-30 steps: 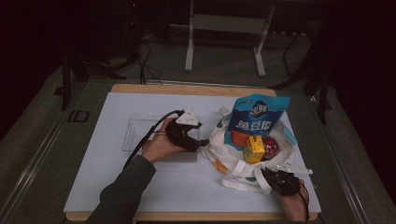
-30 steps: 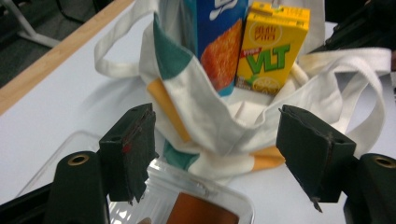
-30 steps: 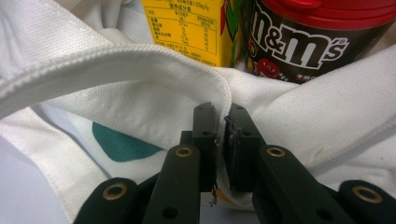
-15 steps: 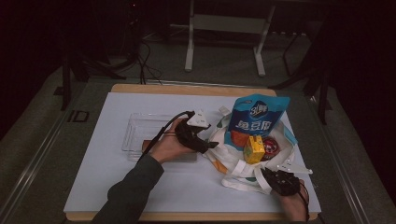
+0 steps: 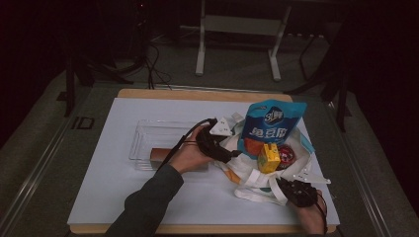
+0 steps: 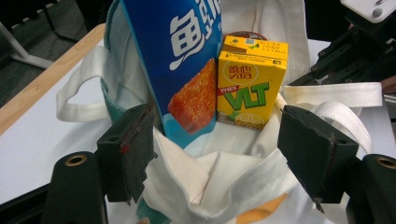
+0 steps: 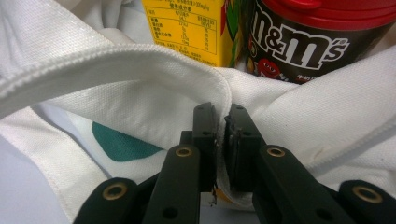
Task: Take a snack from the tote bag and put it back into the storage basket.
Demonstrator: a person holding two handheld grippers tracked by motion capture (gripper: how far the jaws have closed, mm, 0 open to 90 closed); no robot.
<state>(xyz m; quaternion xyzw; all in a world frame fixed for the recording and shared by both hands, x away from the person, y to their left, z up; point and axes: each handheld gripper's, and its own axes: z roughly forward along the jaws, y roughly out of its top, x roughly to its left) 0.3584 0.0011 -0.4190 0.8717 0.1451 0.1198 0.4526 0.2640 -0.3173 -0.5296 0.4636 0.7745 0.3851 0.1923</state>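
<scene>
A white tote bag (image 5: 252, 180) lies on the mat with a tall blue snack bag (image 5: 269, 126), a yellow VLT juice box (image 5: 270, 158) and a red-lidded M&M's jar (image 5: 286, 154) in it. My left gripper (image 5: 236, 154) is at the bag's left side. In the left gripper view its jaws stand open (image 6: 222, 158) either side of the bag's bunched rim (image 6: 219, 182), facing the snack bag (image 6: 173, 56) and juice box (image 6: 250, 88). My right gripper (image 5: 280, 183) is shut (image 7: 223, 126) on the bag's white cloth edge (image 7: 140, 98), just below the jar (image 7: 308, 37).
A clear plastic tray (image 5: 148, 133) sits left of the bag, with a brown bar (image 5: 165, 154) at its near edge beside my left hand. The white mat (image 5: 108, 187) covers a wooden table whose far edge (image 5: 197, 94) shows. The other gripper (image 6: 359, 46) shows beyond the bag.
My left hand and gripper have moved right, from over the tray's edge to the bag's opening. The right gripper has kept its hold in place.
</scene>
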